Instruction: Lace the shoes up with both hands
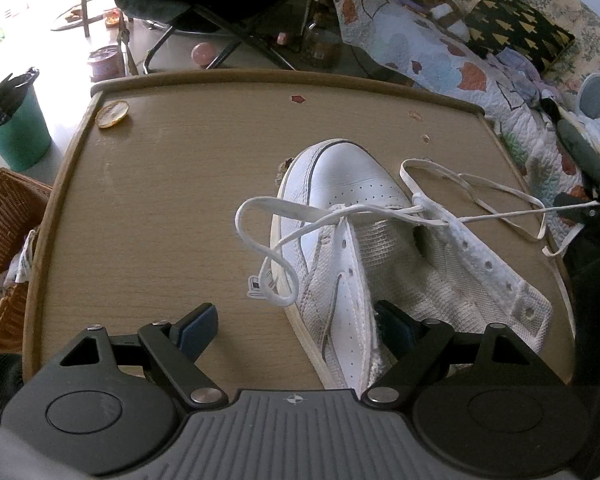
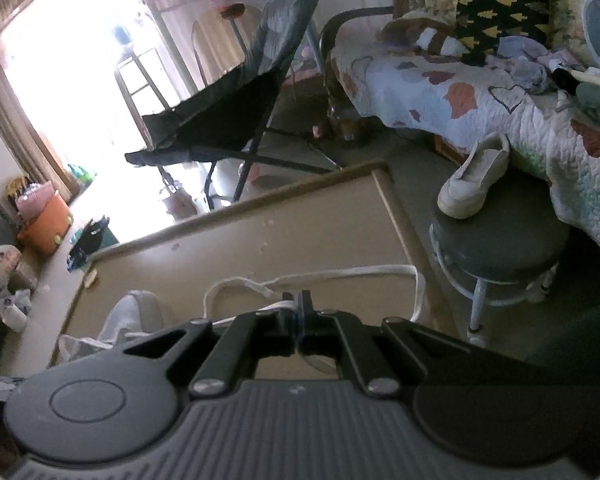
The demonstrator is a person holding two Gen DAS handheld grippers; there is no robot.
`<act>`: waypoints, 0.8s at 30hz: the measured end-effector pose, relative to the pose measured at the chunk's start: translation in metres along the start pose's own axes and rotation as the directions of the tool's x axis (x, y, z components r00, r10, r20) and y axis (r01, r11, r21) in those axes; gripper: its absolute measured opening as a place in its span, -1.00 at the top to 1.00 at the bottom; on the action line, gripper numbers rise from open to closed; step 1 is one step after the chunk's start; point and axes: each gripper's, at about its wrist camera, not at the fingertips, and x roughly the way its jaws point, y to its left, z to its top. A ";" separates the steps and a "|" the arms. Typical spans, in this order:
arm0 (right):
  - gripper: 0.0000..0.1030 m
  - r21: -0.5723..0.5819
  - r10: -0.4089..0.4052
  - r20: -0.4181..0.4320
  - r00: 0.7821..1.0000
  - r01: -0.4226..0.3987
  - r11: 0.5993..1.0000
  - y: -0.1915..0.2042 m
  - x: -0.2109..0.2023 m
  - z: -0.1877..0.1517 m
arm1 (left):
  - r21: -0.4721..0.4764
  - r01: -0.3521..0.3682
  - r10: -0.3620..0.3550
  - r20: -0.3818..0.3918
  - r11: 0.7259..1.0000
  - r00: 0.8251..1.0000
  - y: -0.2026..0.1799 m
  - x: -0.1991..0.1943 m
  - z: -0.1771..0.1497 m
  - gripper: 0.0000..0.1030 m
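Note:
A white shoe [image 1: 352,184] lies on the tan table [image 1: 160,200] with its toe pointing away, its flaps spread and its tongue bare. A white lace [image 1: 260,208] runs through the lowest eyelets. It loops loose on the left, and on the right one strand is stretched taut. My left gripper [image 1: 296,320] is open wide and straddles the shoe's left flap near the heel. One of its fingers is inside the shoe and the other is over the table. My right gripper [image 2: 301,300] is shut on the lace [image 2: 340,272]. In the left wrist view it shows at the table's right edge [image 1: 580,210].
A yellowish scrap [image 1: 112,114] lies at the table's far left corner. A green bucket [image 1: 18,132] and a wicker basket [image 1: 4,216] stand to the left. On the right, a second white shoe [image 2: 474,178] rests on a grey stool [image 2: 500,232] beside a quilted bed [image 2: 460,92]. A folding chair [image 2: 220,120] stands beyond.

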 end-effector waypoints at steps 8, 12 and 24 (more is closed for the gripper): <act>0.97 -0.006 0.078 0.052 0.996 -0.078 0.997 0.009 -0.022 0.008 | -0.001 0.001 -0.001 0.000 1.000 1.000 0.001 0.000 0.000 -0.70; 0.97 -0.033 0.130 0.077 0.988 -0.128 0.991 0.016 -0.032 0.012 | -0.002 0.002 -0.002 0.001 1.000 1.000 0.002 0.001 0.000 -0.70; 0.97 -0.226 0.314 0.119 0.942 -0.283 0.932 0.055 -0.059 0.014 | -0.002 0.005 -0.005 0.002 1.000 1.000 0.003 0.001 0.000 -0.70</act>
